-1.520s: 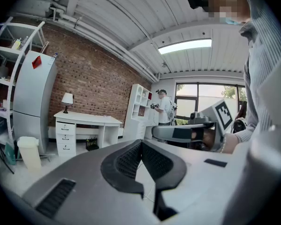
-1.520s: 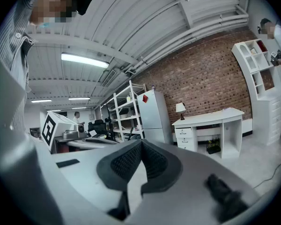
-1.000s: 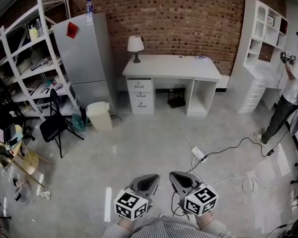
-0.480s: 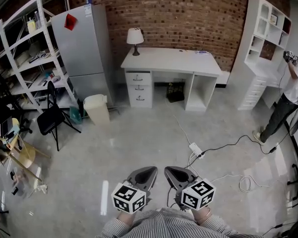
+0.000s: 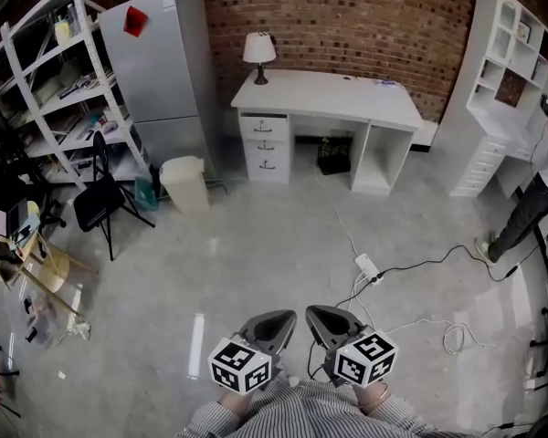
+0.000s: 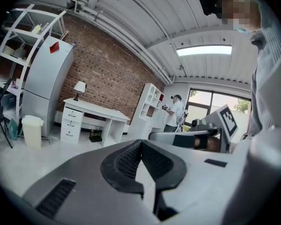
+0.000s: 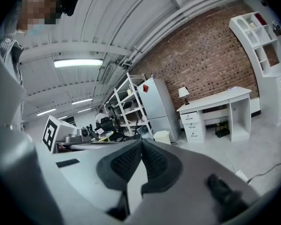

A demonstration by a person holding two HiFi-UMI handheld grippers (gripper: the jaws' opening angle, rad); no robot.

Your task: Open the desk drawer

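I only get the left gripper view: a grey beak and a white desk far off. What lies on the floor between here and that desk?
Observer: The head view shows a white power strip in the way, with cables running from it.
Operator: Is the right gripper open?
Observer: No, its own view shows the jaws together, nothing between them.
Operator: Anything lying on the desk?
Observer: From above, a small bluish item near its right end.
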